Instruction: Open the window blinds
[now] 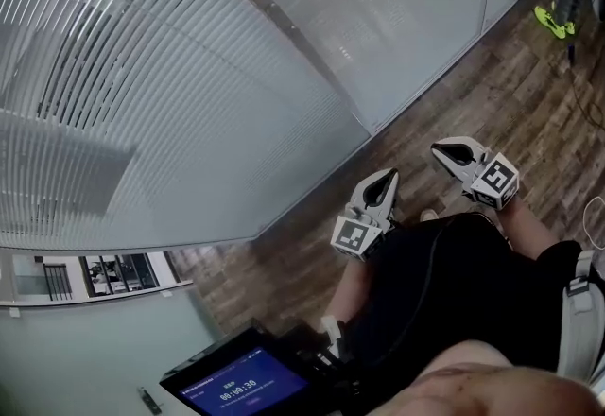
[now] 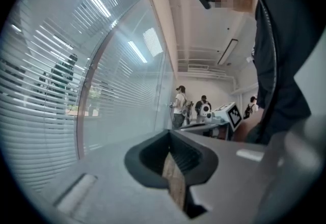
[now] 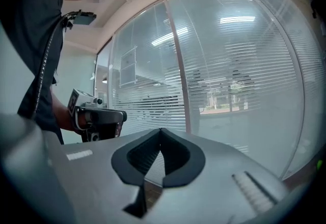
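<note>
- White horizontal-slat window blinds [image 1: 142, 74], upper left: lowered behind glass [image 1: 397, 17], partly see-through.
- Left hand-held gripper [image 1: 383, 185], right hand-held gripper [image 1: 452, 155], lower centre: both closed, empty.
- Working the slats likely needs a control; none shows.

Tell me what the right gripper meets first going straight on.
Likely the glass wall with blinds, near its vertical post; nothing shows ahead of the right gripper, though depth is unclear.

Air above the wood floor [image 1: 454, 93] lies open ahead; the glass wall [image 1: 406, 8] with blinds [image 1: 142, 74] closes the far side.
</note>
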The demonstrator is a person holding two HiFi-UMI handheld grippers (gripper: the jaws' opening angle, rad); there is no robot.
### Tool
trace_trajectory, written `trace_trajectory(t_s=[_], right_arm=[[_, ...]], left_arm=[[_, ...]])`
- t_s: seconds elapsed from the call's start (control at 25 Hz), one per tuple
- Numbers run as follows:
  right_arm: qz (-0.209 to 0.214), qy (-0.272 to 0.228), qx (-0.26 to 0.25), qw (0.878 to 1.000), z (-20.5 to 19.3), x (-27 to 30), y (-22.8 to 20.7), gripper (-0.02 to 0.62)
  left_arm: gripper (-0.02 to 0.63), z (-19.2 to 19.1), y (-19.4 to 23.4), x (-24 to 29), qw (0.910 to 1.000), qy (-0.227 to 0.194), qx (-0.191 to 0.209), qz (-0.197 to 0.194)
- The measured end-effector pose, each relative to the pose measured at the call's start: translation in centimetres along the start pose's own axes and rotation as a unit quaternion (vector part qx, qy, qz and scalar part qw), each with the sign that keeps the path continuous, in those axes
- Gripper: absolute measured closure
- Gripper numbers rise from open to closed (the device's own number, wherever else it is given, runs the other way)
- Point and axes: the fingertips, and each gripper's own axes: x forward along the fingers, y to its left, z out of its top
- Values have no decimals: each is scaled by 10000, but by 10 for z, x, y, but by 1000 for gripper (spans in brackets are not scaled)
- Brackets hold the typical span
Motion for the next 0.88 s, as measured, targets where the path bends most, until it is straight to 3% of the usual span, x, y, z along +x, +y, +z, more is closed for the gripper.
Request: trace_trajectory(t_s=[0.2,0.56,0.88], right_arm=[[56,102,-121,9999,-4,7,4,591],[66,197,-243,9995,-9,5,8,591],[26,368,-502,9981,-21,-7,7,591]], left_arm=[[607,-4,-10,2,9998,25,-142,-137],[607,-5,-12,4,9998,96,-84,-175],[607,-11,-34,15,9988,196,-91,-432]])
